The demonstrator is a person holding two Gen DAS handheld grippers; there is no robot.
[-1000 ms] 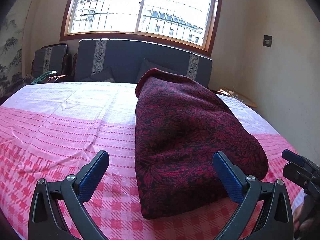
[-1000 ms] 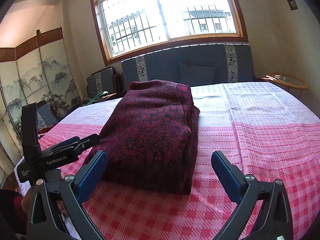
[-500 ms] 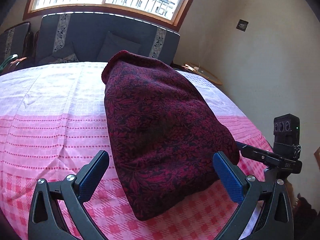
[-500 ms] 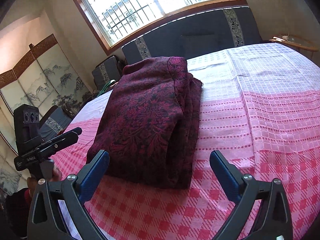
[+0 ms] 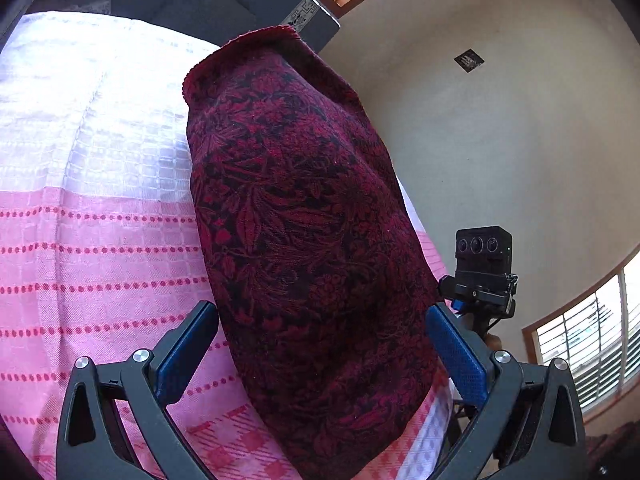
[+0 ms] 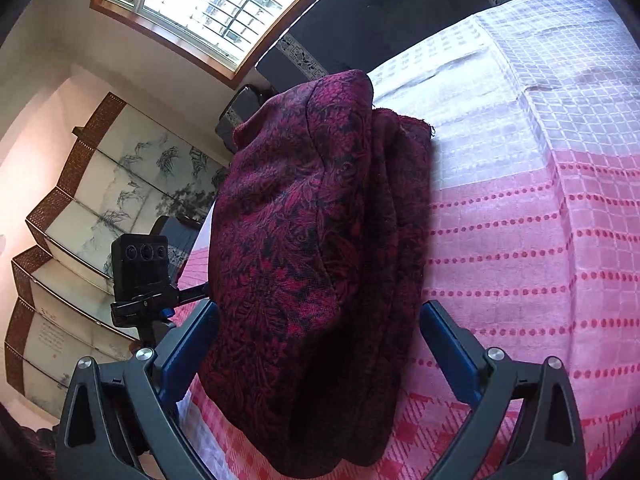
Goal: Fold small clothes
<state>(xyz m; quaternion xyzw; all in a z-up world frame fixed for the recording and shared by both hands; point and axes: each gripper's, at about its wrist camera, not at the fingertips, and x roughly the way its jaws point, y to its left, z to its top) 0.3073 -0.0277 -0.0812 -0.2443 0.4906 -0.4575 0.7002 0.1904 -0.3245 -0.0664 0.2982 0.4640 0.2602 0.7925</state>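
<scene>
Two hand-held grippers stand at the near end of the folded dark red garment [image 5: 304, 240], which lies on the pink and white checked cloth [image 5: 100, 240] of the worktop. The left hand-held gripper [image 5: 322, 350] has its blue pads wide apart, one on each side of the garment, not clenched on it. The right hand-held gripper [image 6: 320, 348] is spread the same way around the bundle's near end. The garment's layered edges [image 6: 404, 208] face right.
</scene>
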